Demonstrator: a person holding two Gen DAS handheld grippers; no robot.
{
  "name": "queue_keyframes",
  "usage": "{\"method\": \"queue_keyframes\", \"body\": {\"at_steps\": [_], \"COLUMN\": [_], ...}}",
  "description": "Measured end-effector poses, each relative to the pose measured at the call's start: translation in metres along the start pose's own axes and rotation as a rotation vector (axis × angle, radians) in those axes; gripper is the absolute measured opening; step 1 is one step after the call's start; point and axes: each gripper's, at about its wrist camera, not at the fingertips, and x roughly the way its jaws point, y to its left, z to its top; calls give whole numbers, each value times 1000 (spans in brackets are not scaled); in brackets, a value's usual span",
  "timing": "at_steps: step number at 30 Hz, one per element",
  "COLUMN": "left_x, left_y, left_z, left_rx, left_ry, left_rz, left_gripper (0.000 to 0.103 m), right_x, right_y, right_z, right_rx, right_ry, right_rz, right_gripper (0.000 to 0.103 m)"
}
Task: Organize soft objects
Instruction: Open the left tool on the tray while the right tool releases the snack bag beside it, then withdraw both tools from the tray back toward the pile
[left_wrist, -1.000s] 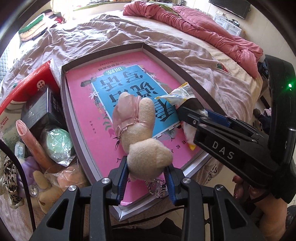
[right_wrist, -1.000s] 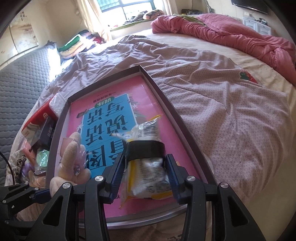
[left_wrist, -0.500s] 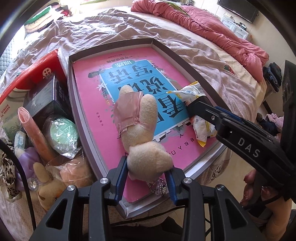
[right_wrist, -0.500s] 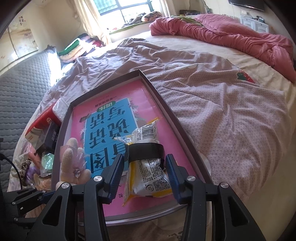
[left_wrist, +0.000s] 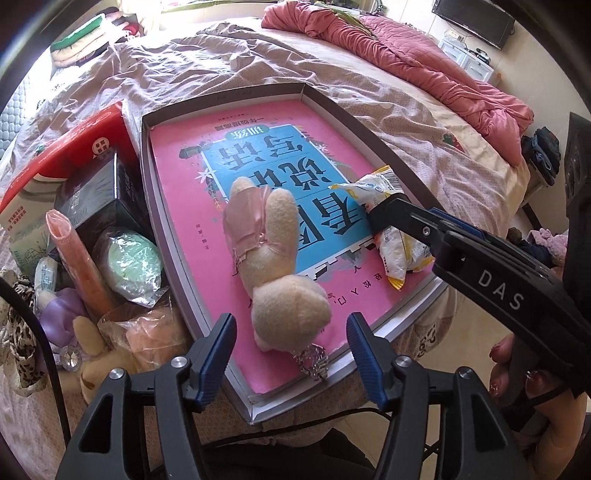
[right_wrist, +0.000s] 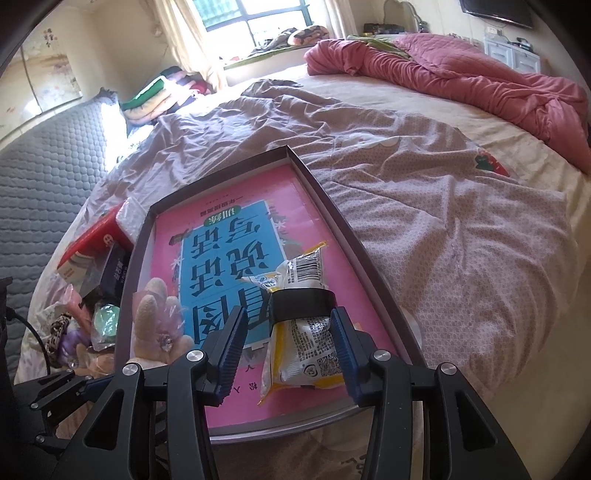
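Note:
A beige plush rabbit (left_wrist: 275, 258) with a pink satin bow lies on the pink book inside the shallow grey box (left_wrist: 332, 107); it also shows in the right wrist view (right_wrist: 155, 325). My left gripper (left_wrist: 291, 343) is open, its blue pads on either side of the rabbit's head and apart from it. A yellow and white snack packet (right_wrist: 303, 328) with a black band lies in the box's near right part; it also shows in the left wrist view (left_wrist: 384, 221). My right gripper (right_wrist: 288, 347) is open around the packet, both pads clear of it.
Left of the box lies a heap: a red carton (left_wrist: 74, 147), a black box (left_wrist: 99, 195), a green wrapped ball (left_wrist: 133, 262), an orange tube (left_wrist: 77, 258), more plush toys (left_wrist: 99, 354). A rumpled lilac sheet (right_wrist: 443, 206) and a pink quilt (right_wrist: 461, 77) cover the bed.
Both grippers have opened. The left one let go of the rabbit, the right one let go of the snack packet; both things now lie in the box.

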Motion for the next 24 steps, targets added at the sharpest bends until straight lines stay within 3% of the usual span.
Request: {"method": "queue_keyframes", "body": {"at_steps": [14, 24], "left_x": [-33, -56], "left_y": [11, 16], "left_z": [-2, -8], "left_rx": [-36, -40], "left_ry": [-86, -140], "left_rz": [1, 23], "left_gripper": [70, 72], "right_x": [-12, -23], "right_y": [5, 23], "right_z": [-1, 1], "right_rx": [-18, -67], "right_ry": [1, -21], "right_rz": [-18, -56], "right_gripper": [49, 56]}}
